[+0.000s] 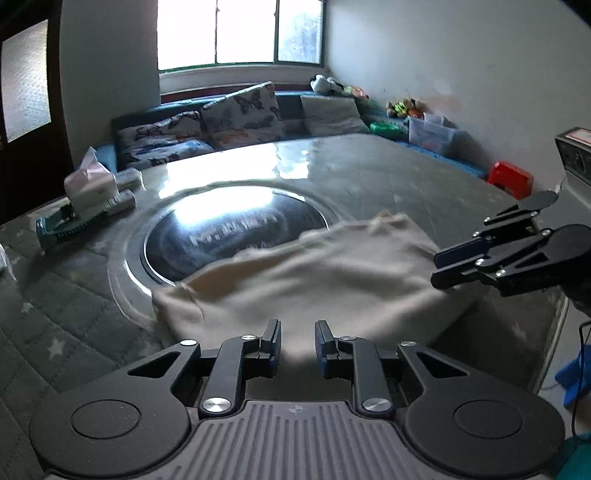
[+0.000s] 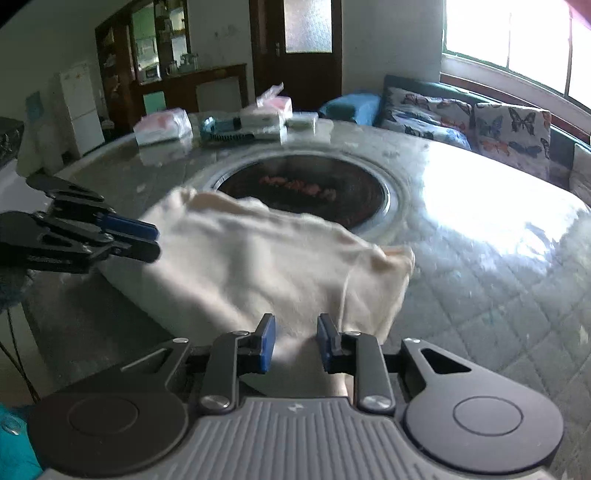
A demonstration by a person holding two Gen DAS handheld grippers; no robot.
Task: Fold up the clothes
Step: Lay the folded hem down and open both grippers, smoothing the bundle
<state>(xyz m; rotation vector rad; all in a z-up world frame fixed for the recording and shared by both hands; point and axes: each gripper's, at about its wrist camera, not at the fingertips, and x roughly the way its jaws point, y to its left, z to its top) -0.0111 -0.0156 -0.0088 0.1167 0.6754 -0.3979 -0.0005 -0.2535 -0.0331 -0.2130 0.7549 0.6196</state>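
Cream knit folded garment (image 1: 317,280) lies beside the round black glass hob (image 1: 236,232) on the grey surface (image 1: 369,173); left tool (image 1: 297,341) and right tool (image 2: 295,341), both parted and empty, hover at its near edges, likely before pinching for another fold.

Daylit interior seen through two fisheye lenses, with strong glare and motion blur.

Light enters from the overexposed window (image 1: 240,31), which blows out to white and throws a bright reflection across the table (image 1: 369,173) and its dark round inset (image 1: 236,229). The cream cloth (image 1: 314,280) and the printing on the inset are smeared by blur. Straight edges bow toward the frame margins, the corners vignette to black, and the far room stays dim.
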